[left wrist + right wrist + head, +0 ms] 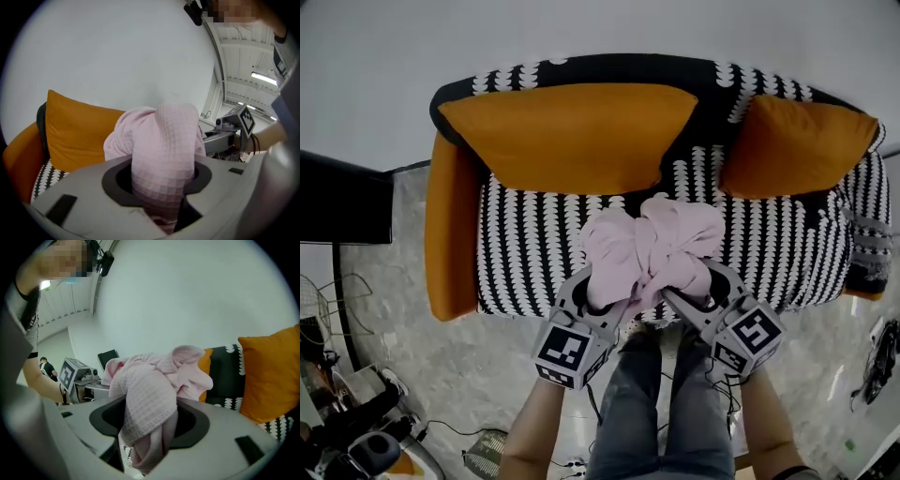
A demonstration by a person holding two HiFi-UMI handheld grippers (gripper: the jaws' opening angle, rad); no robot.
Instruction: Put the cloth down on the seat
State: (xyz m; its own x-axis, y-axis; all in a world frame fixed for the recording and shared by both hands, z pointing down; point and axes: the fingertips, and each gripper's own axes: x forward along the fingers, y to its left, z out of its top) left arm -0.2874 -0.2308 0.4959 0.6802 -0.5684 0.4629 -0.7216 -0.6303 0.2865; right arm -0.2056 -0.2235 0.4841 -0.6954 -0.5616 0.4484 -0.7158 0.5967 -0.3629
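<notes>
The cloth [652,248], a pale pink waffle-weave piece, is bunched into a loose crumpled mound and held between the two tongs over the front middle of the seat [530,253], which is covered in a black-and-white pattern. The left gripper [598,298] is clamped on the cloth's left part: in the left gripper view a thick fold of the fabric runs down between its jaws and fills the gap. The right gripper [698,291] is clamped on the right part in the same way, with a twisted fold pressed between its jaws and a loose end hanging below them. The two grippers sit near each other, side by side, at the front edge of the sofa, their marker cubes towards the person. Whether the bundle's underside touches the seat cannot be told. Behind it a large orange cushion [567,136] leans on the backrest, a smaller orange cushion [797,145] lies to the right, and an orange armrest [450,234] closes the left end. The person's legs [661,412] stand on the grey floor [459,375] just before the sofa.
</notes>
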